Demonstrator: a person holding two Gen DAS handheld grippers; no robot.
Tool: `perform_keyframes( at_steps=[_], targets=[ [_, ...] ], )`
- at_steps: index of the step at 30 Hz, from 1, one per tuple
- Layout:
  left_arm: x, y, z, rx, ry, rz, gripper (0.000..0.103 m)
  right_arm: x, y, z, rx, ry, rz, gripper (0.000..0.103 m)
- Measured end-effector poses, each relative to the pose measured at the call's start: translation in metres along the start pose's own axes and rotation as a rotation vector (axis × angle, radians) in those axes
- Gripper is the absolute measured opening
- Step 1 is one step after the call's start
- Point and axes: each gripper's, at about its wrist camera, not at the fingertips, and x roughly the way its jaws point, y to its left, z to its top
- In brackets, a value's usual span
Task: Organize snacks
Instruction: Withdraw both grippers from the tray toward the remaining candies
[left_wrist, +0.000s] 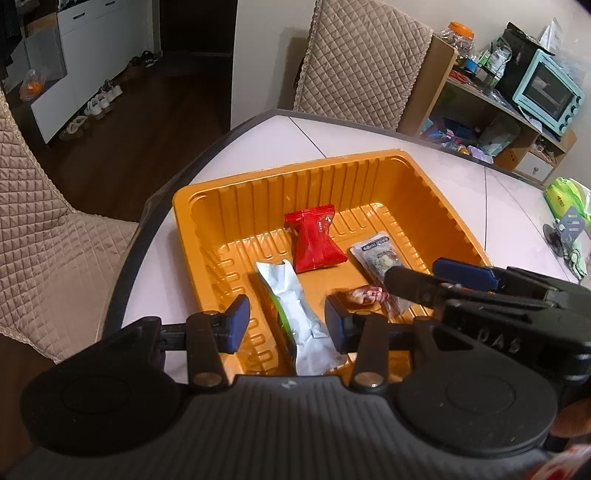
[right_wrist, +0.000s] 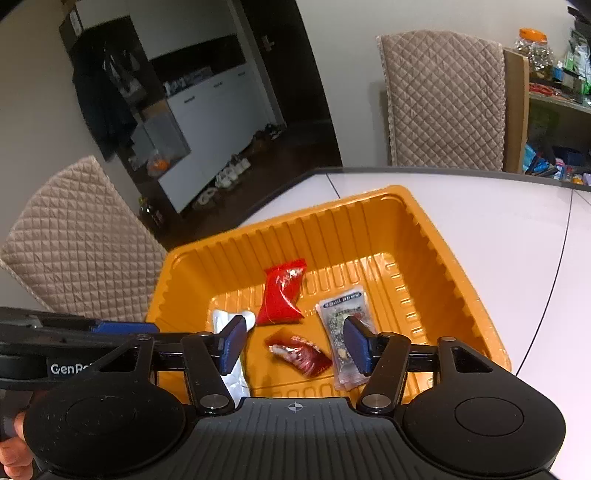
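The left hand-held gripper (left_wrist: 286, 325) is matte black plastic: a ribbed central housing flanked by two round, domed shoulders, each with a shallow circular recess. Two black link arms pivot on silver rivets and carry blocky fingers faced with dark blue pads (left_wrist: 238, 323). The right hand-held gripper (right_wrist: 295, 345) is built the same way, with a small white crosshair mark printed at the middle of its ribbed housing. The left unit's side, seen from the right wrist, bears white lettering beginning "GenRo".

"GenRo", cut off, on left gripper (right_wrist: 125, 326) body; packet print too blurry
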Motion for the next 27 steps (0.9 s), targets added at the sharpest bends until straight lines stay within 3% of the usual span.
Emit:
perform_keyframes(
  at_steps=[12, 27],
  targets=[
    [-0.044, 0.007, -0.022, 0.027, -0.029, -0.075, 0.045, -0.067, -0.007, -0.026, 0.073, -0.069, -0.029, 0.063],
    [-0.093, 0.001, -0.065, 0.154, -0.04, -0.178, 0.051, -0.158, 0.0, -0.077, 0.211, -0.127, -0.126, 0.066]
  ],
)
